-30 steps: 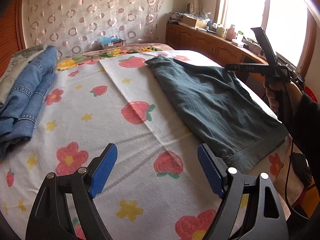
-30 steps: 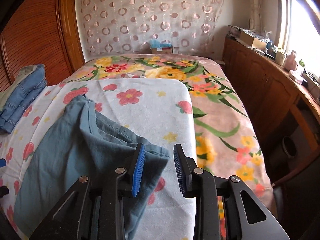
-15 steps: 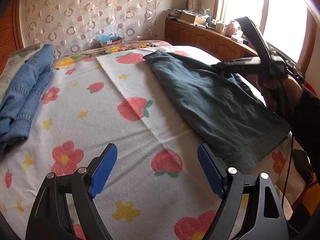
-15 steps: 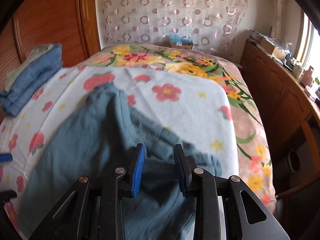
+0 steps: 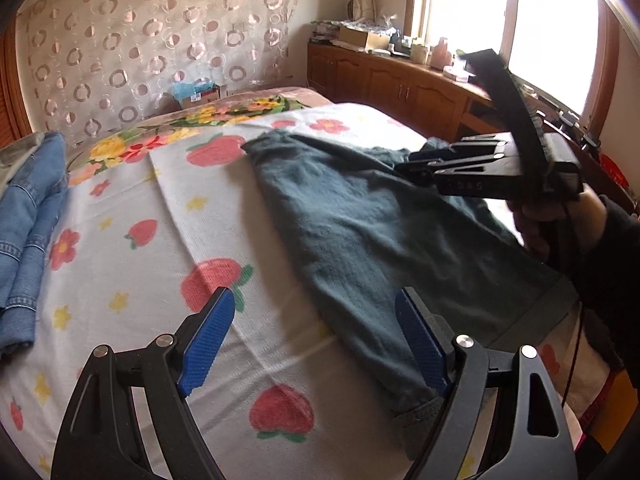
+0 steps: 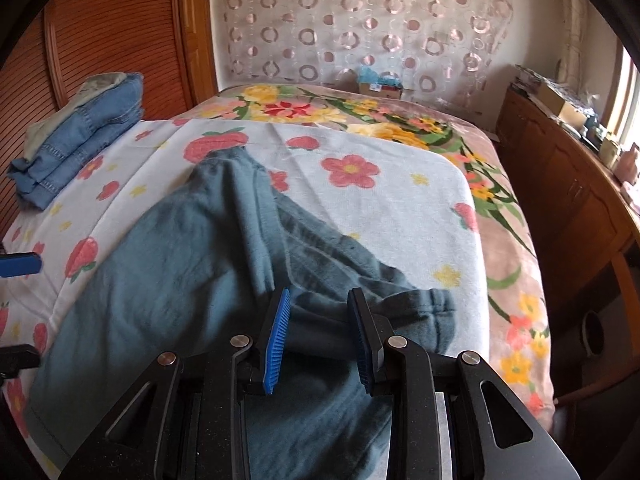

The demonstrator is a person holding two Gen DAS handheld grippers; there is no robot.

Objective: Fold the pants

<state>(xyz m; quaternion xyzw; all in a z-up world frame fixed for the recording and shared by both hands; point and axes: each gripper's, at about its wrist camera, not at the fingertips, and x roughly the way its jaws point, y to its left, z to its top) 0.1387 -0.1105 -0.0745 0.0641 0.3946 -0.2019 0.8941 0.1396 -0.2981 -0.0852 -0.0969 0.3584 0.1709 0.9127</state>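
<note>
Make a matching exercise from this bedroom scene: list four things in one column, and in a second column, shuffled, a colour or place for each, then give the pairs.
Things:
1. pants
2. folded jeans
3. cardboard box
4. left gripper

Descriptions:
A. stacked at the left edge of the bed
B. blue pads, wide apart, nothing between them
C. dark teal, spread over the strawberry blanket
D. at the far end of the bed, by the circle-patterned curtain

Pairs: 1-C, 2-A, 3-D, 4-B
</note>
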